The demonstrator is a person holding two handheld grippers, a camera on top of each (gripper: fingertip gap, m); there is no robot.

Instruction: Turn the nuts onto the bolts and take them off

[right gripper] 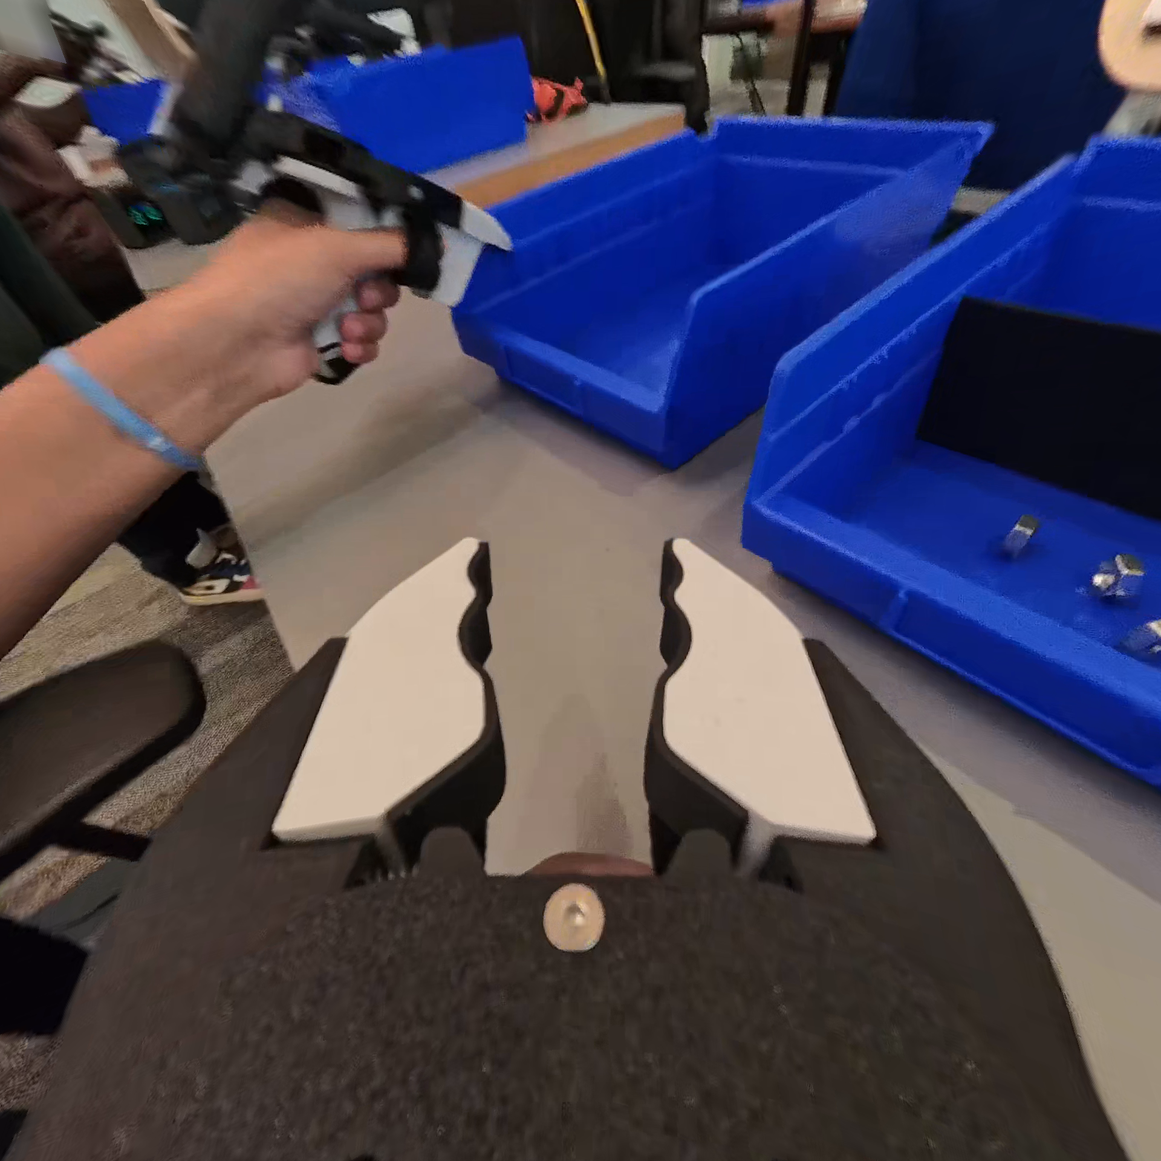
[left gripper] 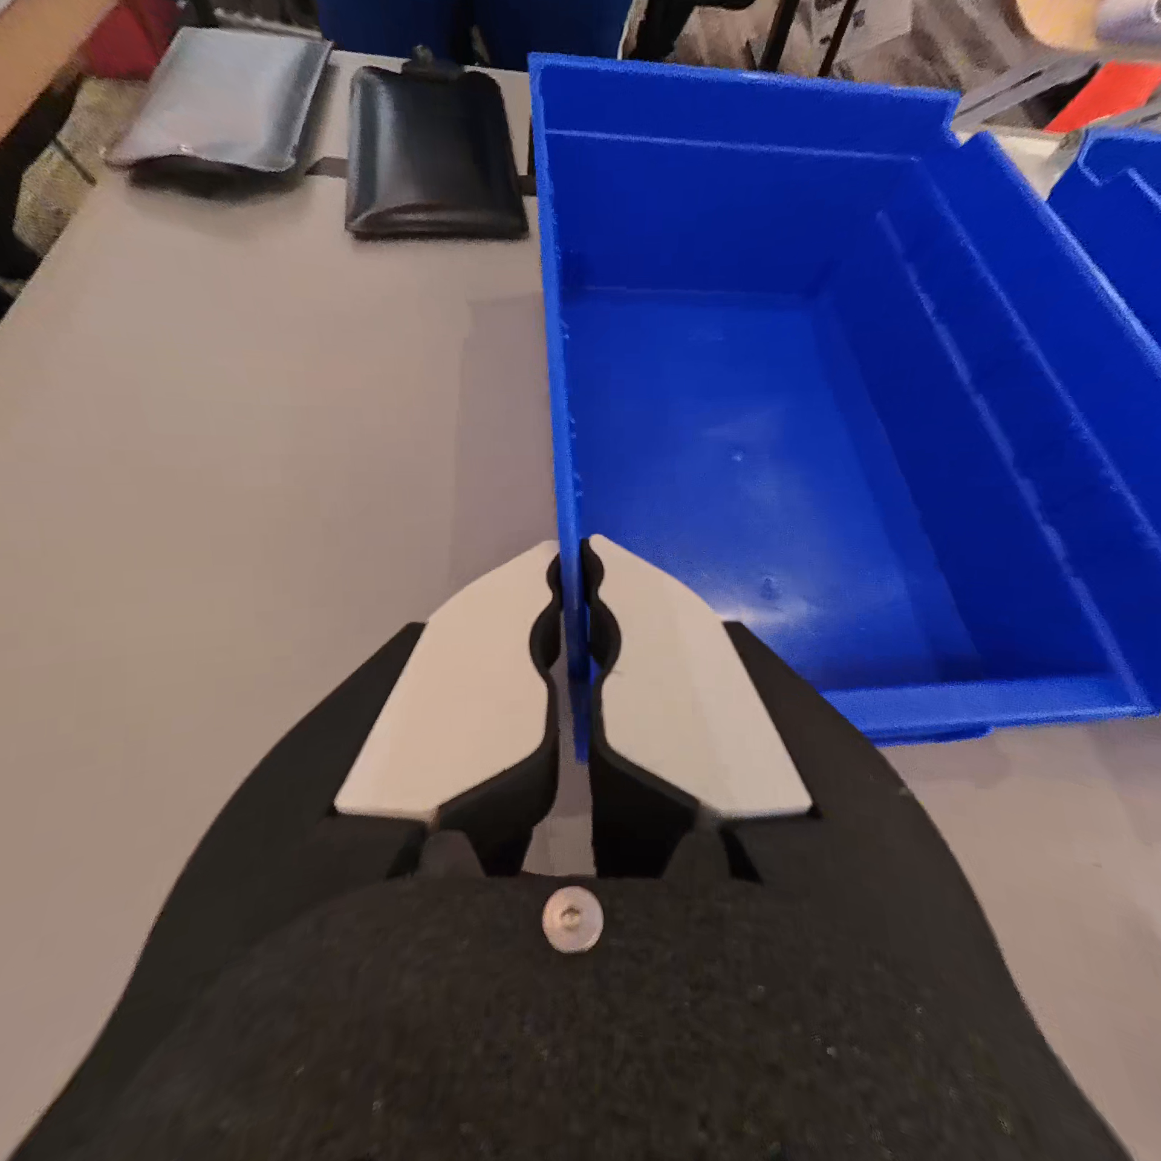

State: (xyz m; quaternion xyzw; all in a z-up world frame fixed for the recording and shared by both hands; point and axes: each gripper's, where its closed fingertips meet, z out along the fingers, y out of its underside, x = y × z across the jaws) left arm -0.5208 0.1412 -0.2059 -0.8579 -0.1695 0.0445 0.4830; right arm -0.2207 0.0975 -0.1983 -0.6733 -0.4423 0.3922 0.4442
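In the left wrist view my left gripper [left gripper: 573,553] is shut on the left side wall [left gripper: 559,314] of an empty blue bin, near its front corner, with a pad on each side of the wall. The right wrist view shows the same gripper [right gripper: 484,232], held by a hand [right gripper: 251,314], at that bin's wall [right gripper: 691,352]. My right gripper [right gripper: 573,553] is open and empty above the grey table [right gripper: 565,477]. A second blue bin [right gripper: 879,565] to its right holds several shiny metal nuts [right gripper: 1115,575] in front of a black divider [right gripper: 1036,402]. No bolts show.
A black pouch [left gripper: 433,151] and a grey pouch [left gripper: 226,100] lie at the table's far left. The second bin's corner [left gripper: 1118,207] shows at the right. Another blue bin [right gripper: 433,100] stands on a farther table. A dark chair [right gripper: 81,722] stands off the table's left edge. My hands' fingertips stand some 30 cm from each other. The black pouch [left gripper: 433,151] is about 35 cm from my left fingertips.
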